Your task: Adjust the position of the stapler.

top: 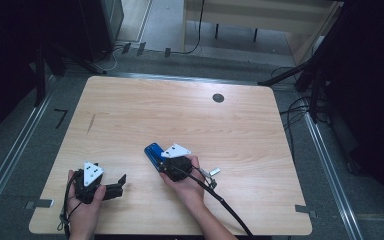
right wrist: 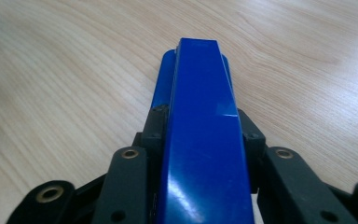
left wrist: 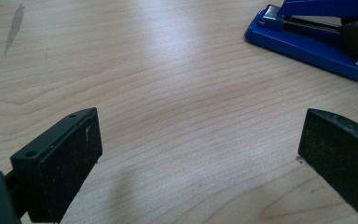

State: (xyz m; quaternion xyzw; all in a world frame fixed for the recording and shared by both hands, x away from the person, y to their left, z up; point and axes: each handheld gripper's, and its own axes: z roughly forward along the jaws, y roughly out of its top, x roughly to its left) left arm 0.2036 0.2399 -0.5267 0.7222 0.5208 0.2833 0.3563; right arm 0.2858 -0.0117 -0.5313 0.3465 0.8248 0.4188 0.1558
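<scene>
Right tongs (right wrist: 200, 140) pinch the glossy blue plastic stapler (right wrist: 200, 121) at lower centre; left tongs (left wrist: 200, 154) gape wide, empty. Slick sides could slip, dropping it onto the wooden desk (top: 180, 115).

Pale wood counter (top: 130, 110) with rounded corners.
A blue stapler (top: 153, 153) lay near its middle, a small metal piece (top: 211, 172) just to the right, a dark round grommet (top: 218, 98) toward the far edge.
</scene>
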